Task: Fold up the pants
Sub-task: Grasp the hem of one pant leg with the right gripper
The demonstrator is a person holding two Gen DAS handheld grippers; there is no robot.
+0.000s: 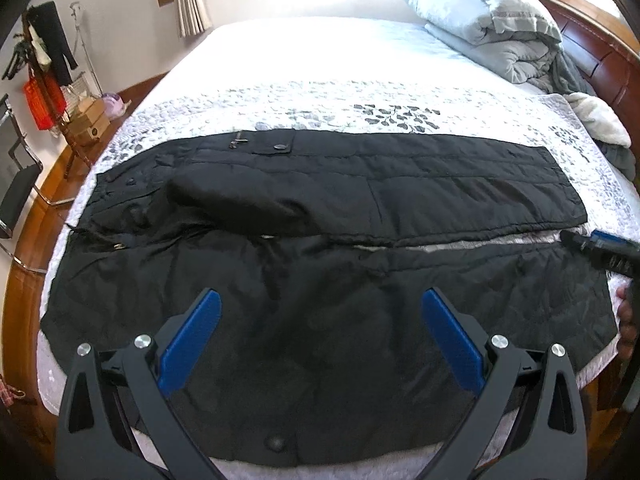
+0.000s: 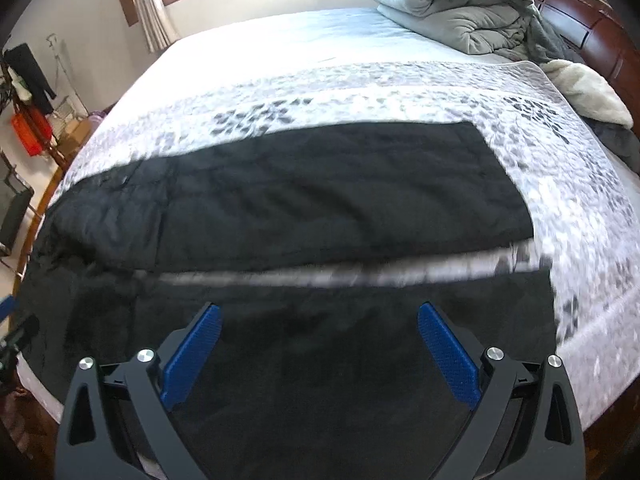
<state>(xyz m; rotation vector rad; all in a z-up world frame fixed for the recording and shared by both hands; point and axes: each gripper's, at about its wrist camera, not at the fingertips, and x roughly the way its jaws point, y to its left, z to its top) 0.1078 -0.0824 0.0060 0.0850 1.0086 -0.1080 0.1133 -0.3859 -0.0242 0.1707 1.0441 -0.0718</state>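
Bedroom, wooden-framed bed (image 1: 24, 280) under a white-and-grey patterned quilt (image 1: 360, 100); grey duvet (image 1: 492, 28) bundled at the far right by the headboard.

Item: black pants (image 1: 320, 208), spread flat across the near part of the quilt, waistband to the left, cuffs to the right. Two legs lie side by side with a thin strip of quilt showing between them. Far leg smooth; crotch area rumpled.

Left gripper (image 1: 320, 344): jaws spread wide, grasping nothing, poised over the near leg.

Right gripper (image 2: 320, 344): jaws likewise released, above the near leg toward the cuff end; view blurred.

Step, as judged: no fold made yet. Next move calls for pinching the near leg's edge at both ends and carrying it over the far leg.
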